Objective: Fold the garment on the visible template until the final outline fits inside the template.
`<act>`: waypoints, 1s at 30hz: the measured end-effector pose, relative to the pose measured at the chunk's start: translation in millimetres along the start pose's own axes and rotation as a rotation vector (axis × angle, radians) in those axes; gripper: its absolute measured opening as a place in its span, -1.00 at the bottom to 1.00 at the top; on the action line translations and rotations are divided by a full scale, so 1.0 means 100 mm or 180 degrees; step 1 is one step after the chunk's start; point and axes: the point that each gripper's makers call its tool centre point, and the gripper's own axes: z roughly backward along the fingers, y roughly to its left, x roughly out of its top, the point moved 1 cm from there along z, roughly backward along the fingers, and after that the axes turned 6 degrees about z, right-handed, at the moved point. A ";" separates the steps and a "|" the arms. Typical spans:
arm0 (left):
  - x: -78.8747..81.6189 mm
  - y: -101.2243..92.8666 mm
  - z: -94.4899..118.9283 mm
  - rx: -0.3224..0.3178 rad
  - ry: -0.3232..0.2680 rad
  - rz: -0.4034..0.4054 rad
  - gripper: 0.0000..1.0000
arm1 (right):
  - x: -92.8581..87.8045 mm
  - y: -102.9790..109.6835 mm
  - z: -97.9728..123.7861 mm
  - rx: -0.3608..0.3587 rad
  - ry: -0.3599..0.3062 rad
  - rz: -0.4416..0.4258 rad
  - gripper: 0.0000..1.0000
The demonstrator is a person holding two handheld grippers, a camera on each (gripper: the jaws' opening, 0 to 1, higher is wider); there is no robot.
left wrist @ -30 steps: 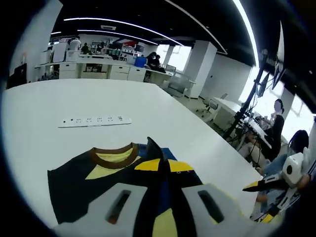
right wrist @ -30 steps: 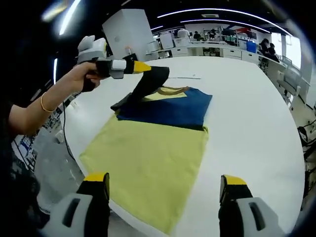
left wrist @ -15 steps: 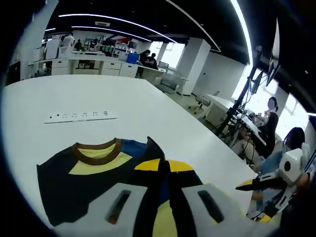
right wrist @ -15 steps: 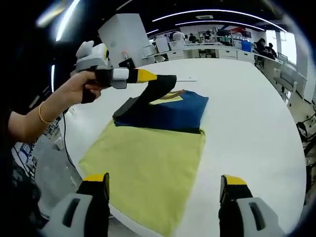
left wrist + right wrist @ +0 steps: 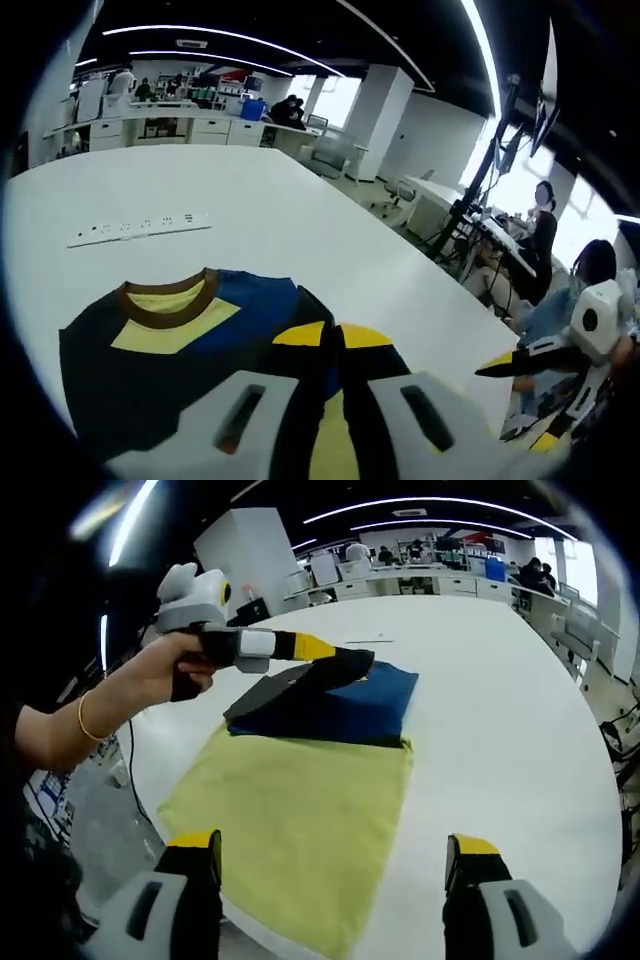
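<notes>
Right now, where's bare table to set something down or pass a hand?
Free: white table beside the garment, and the strip between garment collar and power strip. Crowded: the near edge, where the left gripper lifts a fold.

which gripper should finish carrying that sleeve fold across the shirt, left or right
Left, most likely. The left gripper is shut on the dark sleeve, lifted over the shirt. The right gripper is open and hangs off the shirt, over the yellow template.

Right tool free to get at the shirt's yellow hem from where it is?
Probably yes. The right tool is open and holds nothing, and the yellow hem lies flat just ahead of it. The left tool grips the shirt's far end.
</notes>
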 end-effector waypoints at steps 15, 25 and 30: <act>-0.33 -0.12 -0.25 -0.0051 0.0185 -0.0130 -0.99 | -0.04 -0.04 -0.03 -0.0010 0.0024 -0.0048 0.86; -0.51 -0.10 -0.27 -0.0059 0.0291 -0.0197 -0.91 | -0.06 -0.07 -0.03 -0.0036 0.0016 -0.0094 0.87; -0.44 -0.07 -0.21 -0.0018 0.0170 -0.0443 -0.46 | -0.05 -0.05 -0.05 -0.0021 0.0022 -0.0076 0.87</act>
